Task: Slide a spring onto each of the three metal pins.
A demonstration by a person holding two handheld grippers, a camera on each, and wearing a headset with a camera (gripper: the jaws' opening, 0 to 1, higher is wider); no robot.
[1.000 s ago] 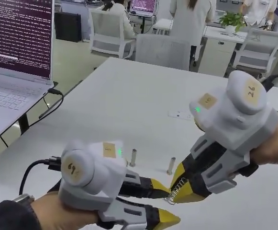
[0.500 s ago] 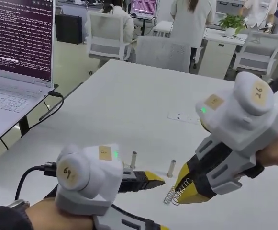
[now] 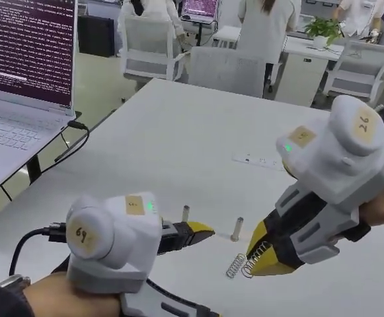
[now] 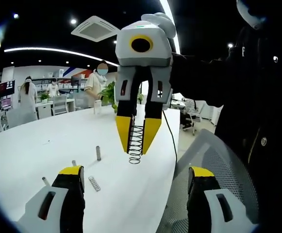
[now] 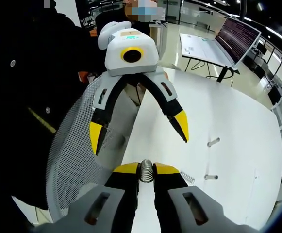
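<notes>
**One spring pinched in the right gripper, its axis along the jaws**

We see the right gripper (image 3: 261, 254) closed on a thin wire coil spring (image 4: 136, 143). The spring's long axis runs along the yellow jaw tips, and its lower end pokes out past them, slanting down toward the white tabletop (image 3: 198, 132). In the left gripper view the spring hangs nearly upright. In the right gripper view we look straight down its open round end, squeezed between the two pads.

A second spring (image 3: 234, 265) lies on its side on the tabletop just beside the held one's free end — we cannot tell whether they touch.

Three short metal pins (image 4: 98, 153) (image 4: 74, 163) (image 4: 45, 181), plain grey cylinders, stand upright in a row a little beyond the loose spring.

The left gripper (image 4: 136, 171) has its jaws spread wide apart — in the head view one yellow tip sits close to the leftmost pin visible there.
</notes>
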